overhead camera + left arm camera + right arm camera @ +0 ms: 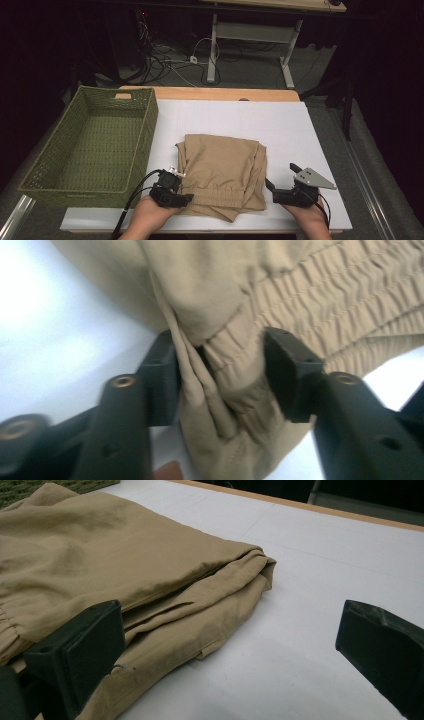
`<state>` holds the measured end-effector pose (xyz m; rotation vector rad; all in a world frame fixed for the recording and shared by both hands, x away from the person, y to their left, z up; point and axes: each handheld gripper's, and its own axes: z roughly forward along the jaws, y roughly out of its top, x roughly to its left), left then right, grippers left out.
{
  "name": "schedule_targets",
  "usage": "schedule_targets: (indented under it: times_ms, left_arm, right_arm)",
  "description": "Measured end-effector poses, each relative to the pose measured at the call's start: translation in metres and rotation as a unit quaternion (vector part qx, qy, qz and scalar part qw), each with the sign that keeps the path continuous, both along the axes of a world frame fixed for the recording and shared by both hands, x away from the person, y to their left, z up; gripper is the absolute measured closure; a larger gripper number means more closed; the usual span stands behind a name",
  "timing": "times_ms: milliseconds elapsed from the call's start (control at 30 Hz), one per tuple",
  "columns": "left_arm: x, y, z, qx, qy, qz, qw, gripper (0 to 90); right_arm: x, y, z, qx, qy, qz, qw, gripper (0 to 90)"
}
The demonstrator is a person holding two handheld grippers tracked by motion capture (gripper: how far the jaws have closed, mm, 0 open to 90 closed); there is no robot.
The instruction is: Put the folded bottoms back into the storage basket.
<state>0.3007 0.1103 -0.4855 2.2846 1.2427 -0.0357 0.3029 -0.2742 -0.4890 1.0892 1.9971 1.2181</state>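
- Tan cloth: folded trousers (pixel 222 172) lying flat on the worktop (pixel 300 130), toward its near edge; elastic waistband at the near side; folded edges stacked along the right side
- Left gripper (pixel 176 196): at the near left corner of the trousers; jaws either side of a bunched fold of waistband (pixel 225 385), cloth gathered between them and touching both; held in a hand (pixel 150 217)
- Right gripper (pixel 281 181): just beside the right edge of the trousers; jaws spread wide, nothing between them; one jaw close against the cloth edge, the other over bare worktop
- Green woven basket (pixel 90 145): at the left of the worktop, just beside the trousers
- White sheet covering the worktop; wood rim at the far edge
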Motion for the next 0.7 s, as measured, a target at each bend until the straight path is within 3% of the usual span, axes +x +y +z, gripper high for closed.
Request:
schedule_targets:
  times_ms: [100, 167, 200, 267, 367, 533, 600, 700]
  left_arm:
    - [-0.002, 0.0, 0.0, -0.003, -0.005, -0.004, 1.0, 57.0]
    - [-0.004, -0.001, -0.001, -0.007, -0.015, -0.008, 0.9998, 64.3]
    - [-0.006, -0.001, -0.001, -0.01, -0.021, -0.012, 0.9997, 64.3]
    - [-0.01, -0.002, -0.002, -0.01, -0.043, -0.017, 0.9989, 72.4]
    - [-0.015, -0.002, -0.003, -0.01, -0.064, -0.024, 0.9976, 74.4]
    - [-0.013, 0.002, 0.004, -0.014, -0.06, -0.045, 0.9971, 75.7]
    - [-0.015, 0.003, 0.004, -0.01, -0.059, -0.052, 0.9968, 75.8]
    - [-0.018, 0.008, 0.006, -0.01, -0.056, -0.059, 0.9966, 75.7]
  right_arm:
    - [0.0, 0.001, -0.001, -0.001, 0.003, 0.0, 1.0, 0.4]
    - [-0.001, 0.003, -0.001, -0.005, 0.001, 0.006, 1.0, 0.5]
    - [-0.001, 0.003, -0.001, -0.005, 0.001, 0.006, 1.0, 0.5]
    - [-0.001, 0.004, -0.002, -0.003, 0.003, 0.008, 1.0, 0.5]
    - [-0.001, 0.006, -0.003, -0.005, 0.004, 0.012, 0.9999, 0.5]
    - [-0.001, 0.01, -0.006, -0.006, 0.01, 0.02, 0.9997, 1.0]
    - [0.002, 0.014, -0.006, 0.014, 0.019, 0.021, 0.9995, 1.6]
    - [0.005, 0.021, -0.005, 0.012, 0.018, 0.025, 0.9994, 2.3]
